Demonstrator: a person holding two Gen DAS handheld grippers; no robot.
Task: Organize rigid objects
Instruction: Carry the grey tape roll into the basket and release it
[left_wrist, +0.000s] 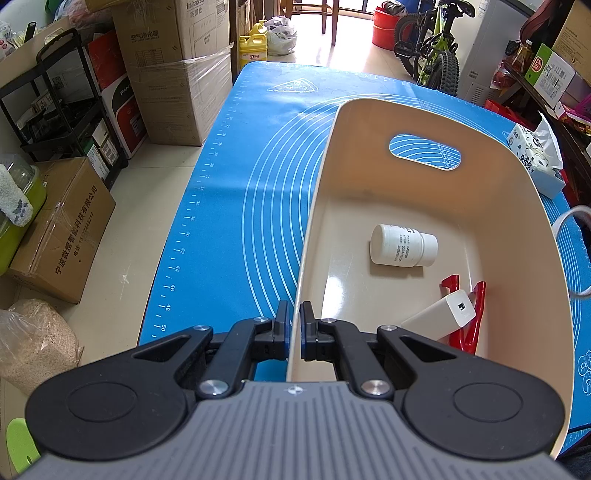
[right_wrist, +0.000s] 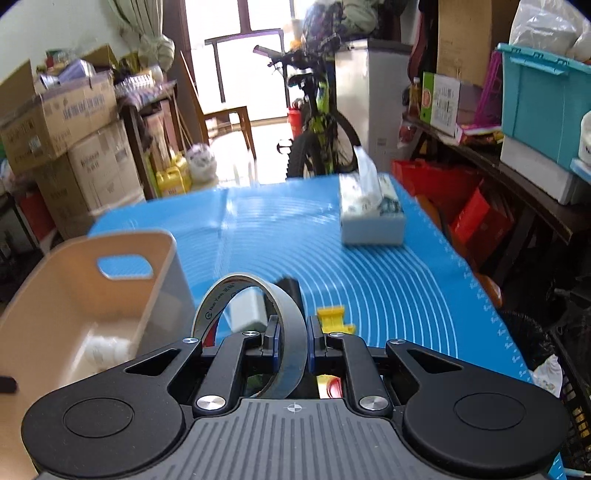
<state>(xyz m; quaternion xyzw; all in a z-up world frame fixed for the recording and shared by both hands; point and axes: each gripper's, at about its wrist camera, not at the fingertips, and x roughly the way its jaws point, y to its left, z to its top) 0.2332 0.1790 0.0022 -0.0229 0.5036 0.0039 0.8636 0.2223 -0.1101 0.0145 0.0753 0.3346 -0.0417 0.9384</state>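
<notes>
A cream plastic bin (left_wrist: 517, 206) with a handle slot stands on the blue mat (left_wrist: 229, 192). In it lie a white pill bottle (left_wrist: 402, 245), a white charger block (left_wrist: 439, 314) and a red clip (left_wrist: 476, 317). My left gripper (left_wrist: 294, 321) is shut on the bin's near left wall. My right gripper (right_wrist: 293, 332) is shut on a roll of grey tape (right_wrist: 258, 332), held upright above the mat just right of the bin (right_wrist: 74, 295). A yellow clip (right_wrist: 332, 317) and a black object (right_wrist: 290, 288) lie on the mat beyond the tape.
A tissue box (right_wrist: 369, 210) sits at the mat's far right (left_wrist: 535, 155). Cardboard boxes (left_wrist: 177, 70) and a black rack (left_wrist: 62, 107) stand left of the table. A bicycle (right_wrist: 317, 122) stands beyond it. Shelves with a teal crate (right_wrist: 546, 92) line the right side.
</notes>
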